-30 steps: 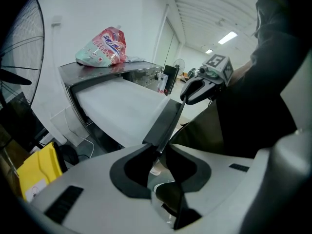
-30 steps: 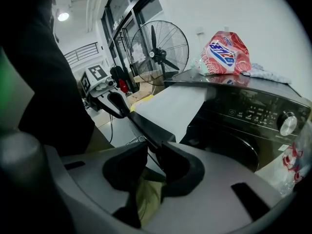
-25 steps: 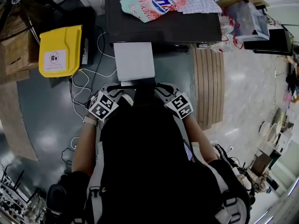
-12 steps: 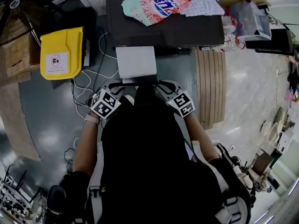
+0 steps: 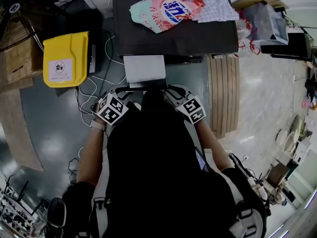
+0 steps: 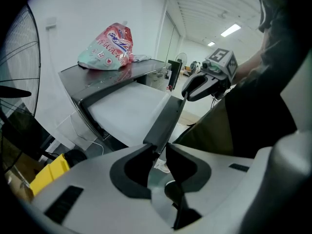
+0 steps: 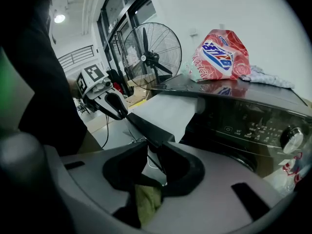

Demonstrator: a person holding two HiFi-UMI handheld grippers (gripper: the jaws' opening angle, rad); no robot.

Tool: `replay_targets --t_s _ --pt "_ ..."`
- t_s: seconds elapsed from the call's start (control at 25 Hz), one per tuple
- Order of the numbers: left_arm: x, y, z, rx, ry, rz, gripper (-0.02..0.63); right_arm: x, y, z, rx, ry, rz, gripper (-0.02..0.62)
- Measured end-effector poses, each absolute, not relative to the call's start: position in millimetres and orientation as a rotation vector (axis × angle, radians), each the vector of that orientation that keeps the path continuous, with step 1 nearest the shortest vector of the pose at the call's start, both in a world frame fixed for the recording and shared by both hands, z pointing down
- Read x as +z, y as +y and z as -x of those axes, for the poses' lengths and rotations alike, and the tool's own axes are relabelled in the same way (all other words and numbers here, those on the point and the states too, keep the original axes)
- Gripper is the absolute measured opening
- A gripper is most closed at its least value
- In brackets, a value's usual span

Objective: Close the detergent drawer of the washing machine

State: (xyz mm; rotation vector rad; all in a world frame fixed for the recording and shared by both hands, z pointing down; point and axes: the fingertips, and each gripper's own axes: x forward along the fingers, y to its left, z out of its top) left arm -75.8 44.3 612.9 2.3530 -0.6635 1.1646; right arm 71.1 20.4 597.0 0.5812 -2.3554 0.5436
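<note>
The white detergent drawer (image 5: 144, 69) sticks partly out of the dark washing machine (image 5: 198, 33). Its dark front panel (image 6: 165, 118) runs across between both grippers. My left gripper (image 6: 160, 152) is shut on one end of that panel. My right gripper (image 7: 152, 147) is shut on the other end (image 7: 146, 128). In the head view the left gripper (image 5: 128, 91) and the right gripper (image 5: 167, 89) flank the panel, with my body hiding much of them. Each gripper shows in the other's view, clamped on the panel: the right gripper (image 6: 197, 86) and the left gripper (image 7: 113, 105).
A red and green detergent bag (image 5: 163, 9) and a cloth (image 5: 212, 1) lie on the machine's top. A yellow bin (image 5: 65, 58) and loose cables (image 5: 94, 86) are on the floor at the left, a slatted wooden board (image 5: 222, 93) at the right. A standing fan (image 7: 151, 50) is nearby.
The drawer has slid further into the machine, so less of its white tray shows. Both grippers moved with the front panel toward the machine.
</note>
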Motion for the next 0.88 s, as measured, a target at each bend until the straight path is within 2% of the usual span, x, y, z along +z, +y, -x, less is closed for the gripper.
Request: replay_targets --t_s 0.88 --pt "606.0 -13.5 91.0 1.199 -0.781 -2.273 0.104 589.9 -35.9 -57.2 0.555 -2.424 -0.524 0.101"
